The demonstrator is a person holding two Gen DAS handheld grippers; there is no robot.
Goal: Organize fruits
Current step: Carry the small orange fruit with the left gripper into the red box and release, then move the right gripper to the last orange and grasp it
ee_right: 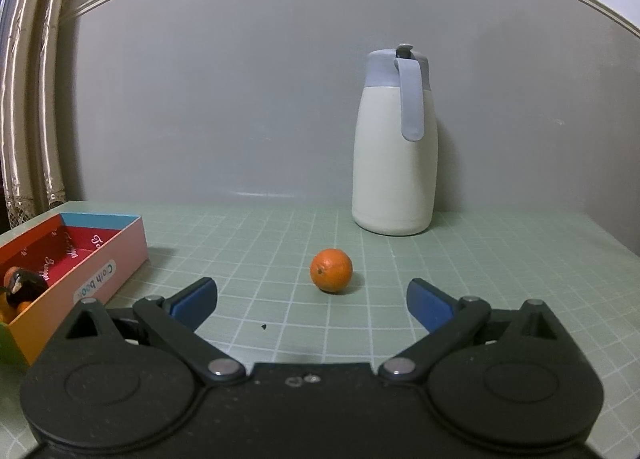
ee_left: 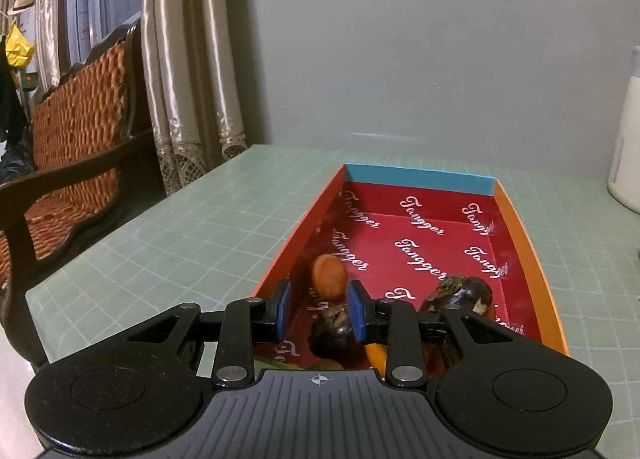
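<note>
Ahead of the spread right claw [ee_right: 312,301], centred between its fingers, a small round orange [ee_right: 331,270] sits on the green gridded counter [ee_right: 500,259]; closing off-centre could roll it away. Left claw [ee_left: 320,313] hangs empty, narrowly parted, above the red-lined cardboard box [ee_left: 532,259].

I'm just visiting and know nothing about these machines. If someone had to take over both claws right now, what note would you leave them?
Left claw: narrowly open, holding nothing, poised over the near end of the box.
Right claw: wide open, empty, aimed at the loose orange on the green mat, not touching it.
Things: the box already holds an orange fruit and two dark fruits, one under the left claw, one to its right; more orange shows near the box's near edge. The white jug stands by the wall.
Done: most fruit boxed.
Left: grab the loose orange and put it in the box.
</note>
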